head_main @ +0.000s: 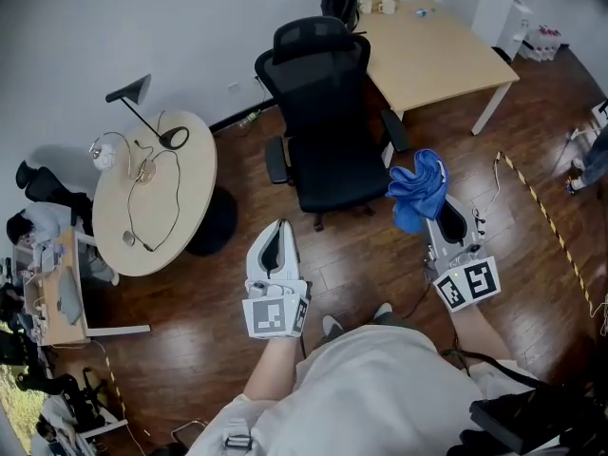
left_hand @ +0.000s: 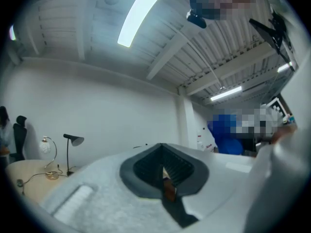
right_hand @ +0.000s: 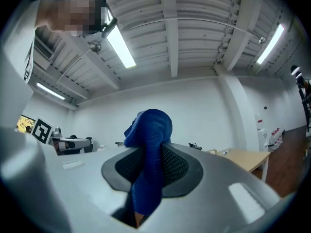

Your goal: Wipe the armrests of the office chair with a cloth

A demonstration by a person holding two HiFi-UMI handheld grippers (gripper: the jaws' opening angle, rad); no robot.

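Nearest to us is our own pale shirt (head_main: 380, 388) at the bottom edge of the head view; both our arms reach forward from it over bare wood floor (head_main: 361, 255). At far left a round table (head_main: 190, 188) carries a black lamp (head_main: 142, 112); a strip of open floor separates its curved edge from the office chair (head_main: 323, 131). Our left gripper (head_main: 278, 228) hovers over the floor in front of the seat's front edge; its jaws are pressed together with nothing between them. The chair faces us, with one armrest (head_main: 276, 160) toward the round table and the other armrest (head_main: 394, 129) toward a rectangular desk (head_main: 446, 65); the chair's back stands close to that desk's edge. Our right gripper (head_main: 439, 207) is clamped on a blue cloth (head_main: 418, 188); the cloth bunches up above the jaws and shows just beside the desk-side armrest, apart from it; open floor lies below it. Striped tape (head_main: 546, 221) runs across the floor at far right.
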